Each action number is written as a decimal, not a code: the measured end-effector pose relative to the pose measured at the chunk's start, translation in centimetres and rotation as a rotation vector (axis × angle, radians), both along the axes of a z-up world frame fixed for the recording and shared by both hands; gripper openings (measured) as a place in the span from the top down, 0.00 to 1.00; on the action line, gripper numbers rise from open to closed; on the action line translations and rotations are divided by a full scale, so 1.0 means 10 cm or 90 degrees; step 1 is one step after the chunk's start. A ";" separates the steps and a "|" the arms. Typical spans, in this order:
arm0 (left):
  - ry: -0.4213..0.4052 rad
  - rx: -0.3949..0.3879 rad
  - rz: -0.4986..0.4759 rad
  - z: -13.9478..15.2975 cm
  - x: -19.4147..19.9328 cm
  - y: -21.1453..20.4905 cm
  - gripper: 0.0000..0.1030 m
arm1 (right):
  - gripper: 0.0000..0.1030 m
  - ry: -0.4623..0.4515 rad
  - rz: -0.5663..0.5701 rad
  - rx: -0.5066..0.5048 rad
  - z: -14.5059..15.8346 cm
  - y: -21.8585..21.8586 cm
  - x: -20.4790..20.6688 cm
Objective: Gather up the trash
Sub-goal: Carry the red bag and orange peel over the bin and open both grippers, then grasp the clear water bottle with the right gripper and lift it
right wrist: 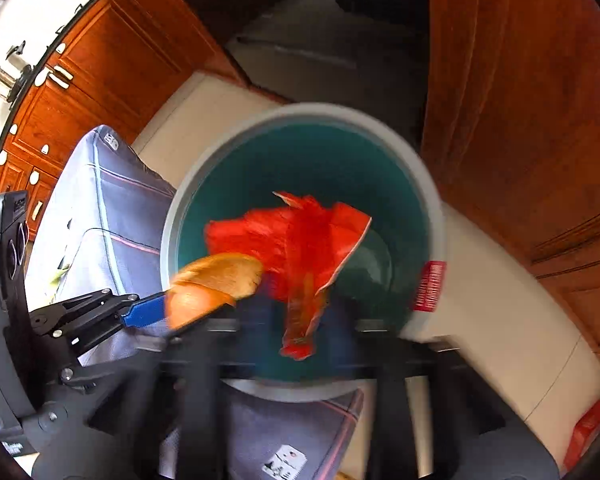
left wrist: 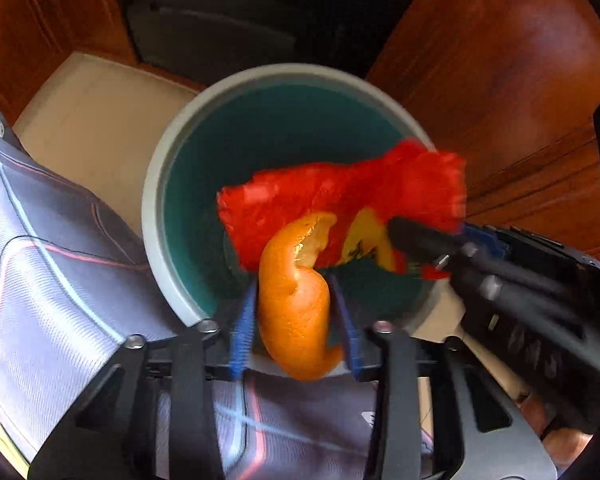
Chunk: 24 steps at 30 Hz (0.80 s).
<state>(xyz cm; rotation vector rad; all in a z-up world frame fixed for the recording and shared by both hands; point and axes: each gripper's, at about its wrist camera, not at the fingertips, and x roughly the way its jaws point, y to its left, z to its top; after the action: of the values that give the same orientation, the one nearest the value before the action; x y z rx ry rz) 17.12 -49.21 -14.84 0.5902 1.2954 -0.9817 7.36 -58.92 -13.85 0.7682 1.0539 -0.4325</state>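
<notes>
A round bin with a grey rim [left wrist: 156, 184] and teal inside stands on the floor; it also shows in the right wrist view [right wrist: 172, 224]. My left gripper [left wrist: 296, 312] is shut on a curled orange peel [left wrist: 296, 292] and holds it over the bin's near edge; the peel shows in the right wrist view [right wrist: 216, 280] too. My right gripper [right wrist: 300, 320] is shut on a crumpled red wrapper [right wrist: 296, 248] that hangs over the bin's opening. The wrapper [left wrist: 340, 196] and the right gripper [left wrist: 420, 244] show from the side in the left wrist view.
A grey patterned fabric [left wrist: 40, 240] lies left of the bin. Wooden cabinets [left wrist: 500, 80] stand to the right and behind. The floor [left wrist: 92, 120] is pale. A red label [right wrist: 430, 286] sticks on the bin's right side.
</notes>
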 end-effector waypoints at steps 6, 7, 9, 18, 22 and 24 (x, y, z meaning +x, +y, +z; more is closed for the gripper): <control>-0.032 -0.017 -0.005 0.11 -0.01 0.09 0.40 | 0.20 0.006 -0.036 0.015 -0.04 -0.02 -0.04; -0.032 -0.021 -0.005 0.15 0.00 0.10 0.39 | 0.20 0.009 -0.038 0.015 -0.02 -0.01 -0.05; -0.032 -0.030 -0.003 0.25 -0.03 0.16 0.39 | 0.19 0.015 -0.037 0.014 0.02 0.04 -0.06; -0.056 -0.053 0.019 0.63 -0.18 0.76 0.39 | 0.18 -0.001 0.024 -0.005 0.41 0.47 -0.39; -0.060 -0.071 0.040 0.80 -0.28 1.17 0.39 | 0.18 -0.010 0.066 -0.018 0.65 0.83 -0.54; -0.065 -0.079 0.049 0.86 -0.33 1.39 0.39 | 0.18 -0.013 0.090 -0.023 0.76 1.03 -0.61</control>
<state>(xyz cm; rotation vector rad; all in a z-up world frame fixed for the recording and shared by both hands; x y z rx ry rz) 13.82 -35.33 -6.20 0.4855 1.1501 -0.9481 1.28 -48.62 -6.24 0.6602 1.0700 -0.3220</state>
